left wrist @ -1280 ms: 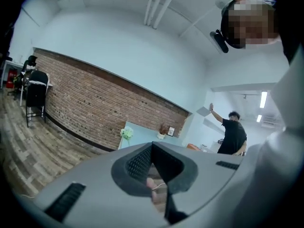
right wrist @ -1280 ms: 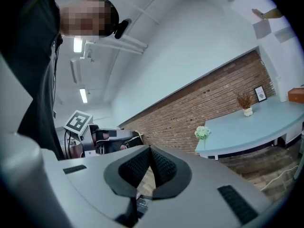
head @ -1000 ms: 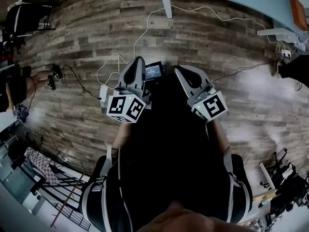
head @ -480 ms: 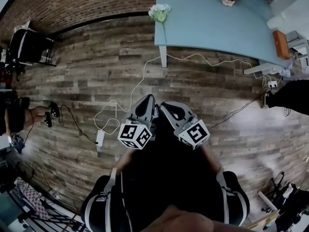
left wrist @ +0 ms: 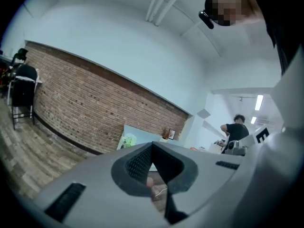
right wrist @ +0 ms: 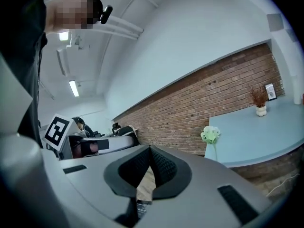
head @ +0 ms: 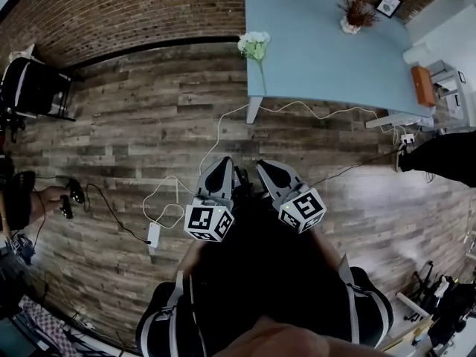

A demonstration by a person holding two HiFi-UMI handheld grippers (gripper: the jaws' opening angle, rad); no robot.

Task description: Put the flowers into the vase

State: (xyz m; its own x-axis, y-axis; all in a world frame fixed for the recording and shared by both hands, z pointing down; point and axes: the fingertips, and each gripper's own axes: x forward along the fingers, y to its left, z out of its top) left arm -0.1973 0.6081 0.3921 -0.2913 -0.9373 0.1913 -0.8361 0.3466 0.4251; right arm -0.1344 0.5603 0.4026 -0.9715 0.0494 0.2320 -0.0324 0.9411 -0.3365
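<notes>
**Both grippers empty, flowers on the worktop ahead**

Left gripper (head: 222, 165): jaws pressed together at the tips, nothing between them. Its own view shows the ribbed pads (left wrist: 140, 162) meeting at the top, with only a sliver of floor in the gap below.

Right gripper (head: 265, 169): jaws likewise pressed together and empty, the pads (right wrist: 162, 166) meeting in its own view.

Head view: the two grippers sit side by side over the wooden floor (head: 134, 140). Both point to 12 o'clock, tips angled in toward each other. They are well apart from the worktop.

Flowers (head: 254, 44): a white-green bloom at 12 o'clock from the grippers, on the left edge of the light-blue worktop (head: 327, 62). The stem runs back toward 6 o'clock along that edge. Nothing touches them. They also show in the right gripper view (right wrist: 210, 135) and, small, in the left gripper view (left wrist: 127, 140).

Small white vase (head: 349, 26): at 1 o'clock from the grippers, toward the far side of the worktop. It is well apart from the flowers, roughly at their 3 o'clock. Dried brown sprigs (head: 359, 9) stand in it.

Other: a picture frame (head: 387, 4) at the vase's 2 o'clock. White cable (head: 223, 117) trails over the floor from the worktop leg toward the grippers. Brick wall (head: 134, 10) runs from 10 to 12 o'clock.
</notes>
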